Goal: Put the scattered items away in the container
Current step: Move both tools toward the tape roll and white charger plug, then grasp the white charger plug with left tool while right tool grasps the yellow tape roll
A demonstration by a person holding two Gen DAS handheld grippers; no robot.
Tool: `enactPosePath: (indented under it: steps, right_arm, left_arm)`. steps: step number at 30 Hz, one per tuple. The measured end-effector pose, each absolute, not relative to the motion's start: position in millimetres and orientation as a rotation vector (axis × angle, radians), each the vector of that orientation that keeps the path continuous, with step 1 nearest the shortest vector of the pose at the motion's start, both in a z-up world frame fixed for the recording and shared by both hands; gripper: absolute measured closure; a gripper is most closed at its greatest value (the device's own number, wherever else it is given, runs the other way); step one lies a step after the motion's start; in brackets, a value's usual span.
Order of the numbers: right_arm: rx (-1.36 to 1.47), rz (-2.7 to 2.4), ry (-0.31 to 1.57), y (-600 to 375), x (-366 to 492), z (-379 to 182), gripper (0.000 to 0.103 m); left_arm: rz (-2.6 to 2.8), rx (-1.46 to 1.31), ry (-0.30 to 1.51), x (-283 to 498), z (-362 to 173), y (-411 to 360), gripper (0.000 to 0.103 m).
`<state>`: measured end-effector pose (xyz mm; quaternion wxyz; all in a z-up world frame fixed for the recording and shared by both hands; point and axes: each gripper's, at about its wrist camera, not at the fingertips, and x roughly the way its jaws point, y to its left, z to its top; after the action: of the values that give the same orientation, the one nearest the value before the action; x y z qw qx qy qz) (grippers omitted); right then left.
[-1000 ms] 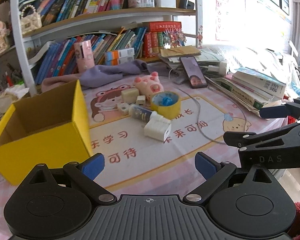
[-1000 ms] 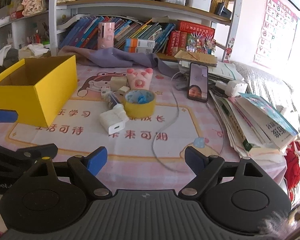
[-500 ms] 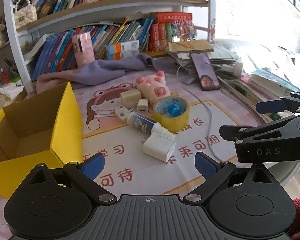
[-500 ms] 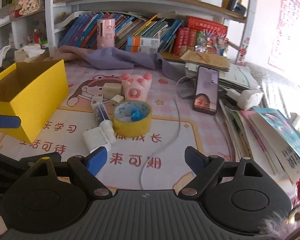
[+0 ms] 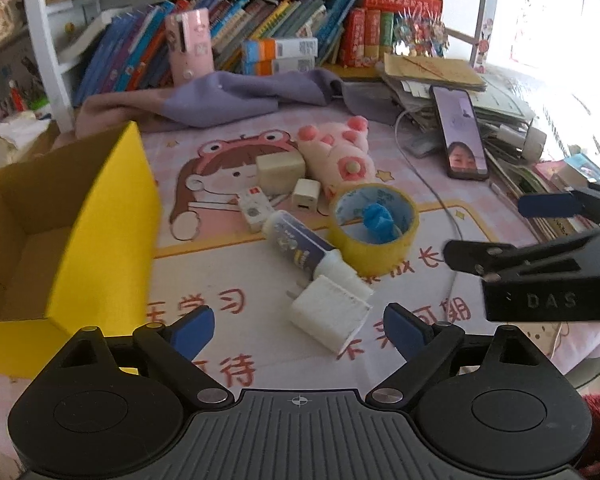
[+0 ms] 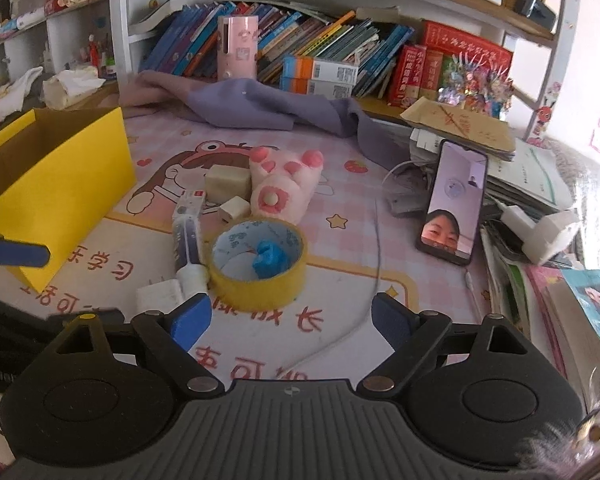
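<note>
Two claws, both gaping and empty: left gripper (image 5: pixel 298 326) just narrowed slightly, white plastic plug block (image 5: pixel 329 317) lying on the mat between its blue tips, untouched. Right gripper (image 6: pixel 287 320) just widened, hovering near the yellow tape roll (image 6: pixel 258 264); open yellow cardboard box (image 5: pixel 66 236) off left.

On the pink printed desk mat (image 5: pixel 236 280), scattered items crowd one central cluster: a white charger (image 5: pixel 330 314) lies nearest the left gripper (image 5: pixel 298 328), with a glue bottle (image 5: pixel 300 246) and yellow tape roll (image 5: pixel 374 228) touching just behind at 12 o'clock. The open yellow box (image 5: pixel 100 216) walls off 9 o'clock; its top stands clear. The right gripper (image 5: pixel 540 276) blocks 3 o'clock. In the right wrist view, bare mat opens at 1 o'clock between the tape roll and a propped phone (image 6: pixel 454 204), crossed only by a thin white cable (image 6: pixel 376 256). Stacked books (image 6: pixel 572 320) hem 3 o'clock.
</note>
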<state>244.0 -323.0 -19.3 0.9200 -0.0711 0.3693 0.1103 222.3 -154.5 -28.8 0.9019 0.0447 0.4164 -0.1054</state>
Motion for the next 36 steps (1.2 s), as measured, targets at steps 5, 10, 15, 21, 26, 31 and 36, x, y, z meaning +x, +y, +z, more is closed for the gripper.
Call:
enactPosePath:
  steps: [5,10,15,21,26,31,36]
  right_arm:
    - [-0.168,0.29,0.775,-324,270,-25,0.015]
    - [-0.187,0.352,0.81,-321,293,-34,0.012]
    - [-0.211,0.41,0.856,-314,313,-46,0.009]
    - [-0.272,0.439,0.924,-303,328,-65,0.007]
    - [-0.266,0.442,0.954,-302,342,-74,0.006]
    - [-0.266,0.466,0.965,-299,349,-78,0.006]
    - [-0.27,0.477,0.964,-296,356,-81,0.006]
  left_arm:
    - [-0.225,0.115,0.902,238,-39,-170,0.011]
    - [-0.212,0.13,0.938,249,-48,-179,0.017]
    - [-0.19,0.141,0.984,258,-60,-183,0.023]
    - [-0.187,0.175,1.013,264,-71,-190,0.03]
    - [-0.192,0.196,1.012,267,-74,-195,0.032]
    - [-0.192,0.168,1.03,274,-79,-192,0.032]
    - [-0.198,0.158,1.034,279,-82,-192,0.032]
